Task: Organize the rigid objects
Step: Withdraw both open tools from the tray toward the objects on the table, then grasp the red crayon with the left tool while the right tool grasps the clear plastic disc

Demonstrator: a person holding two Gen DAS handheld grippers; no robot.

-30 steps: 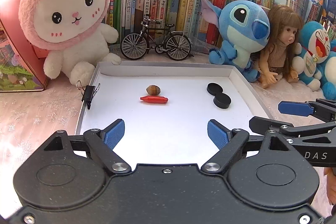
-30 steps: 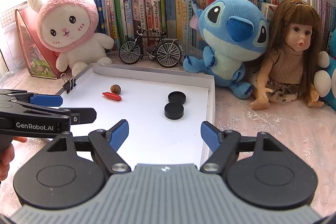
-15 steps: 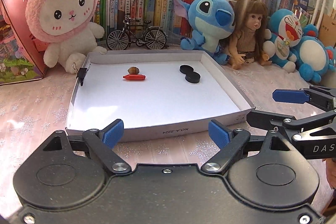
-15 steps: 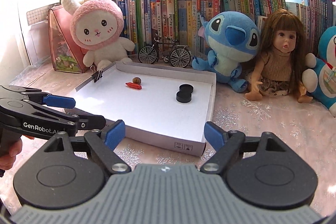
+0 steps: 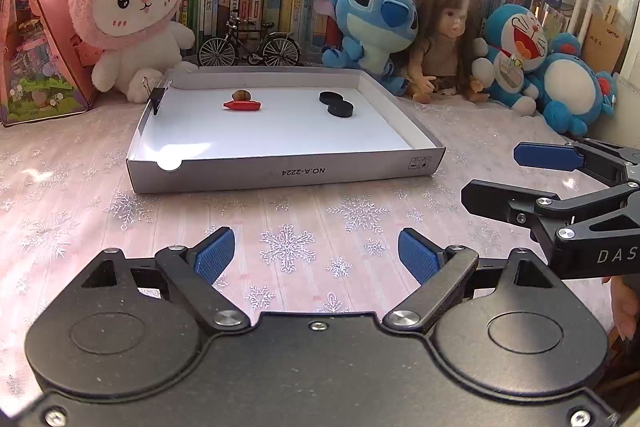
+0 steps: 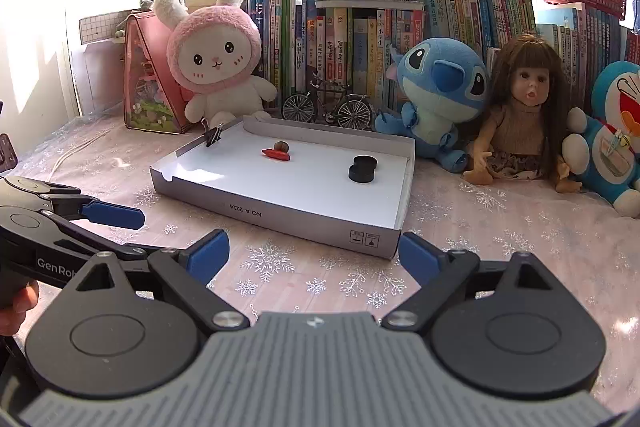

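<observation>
Both grippers I am steering hover over the snowflake-patterned tablecloth (image 5: 288, 211), short of the tray. My left gripper (image 5: 316, 255) has its blue pads spread wide with nothing between them. My right gripper (image 6: 314, 255) has just been opening further and is likewise empty. Beyond them sits the white cardboard tray (image 5: 280, 173). Inside, toward its far wall, lie a red carrot-shaped piece (image 5: 242, 105) touching a brown nut (image 5: 241, 94), and, apart to their right, two black discs (image 5: 336, 103) overlapping. Behind the tray stand a toy bicycle (image 5: 250, 47) and plush toys (image 5: 132, 11).
</observation>
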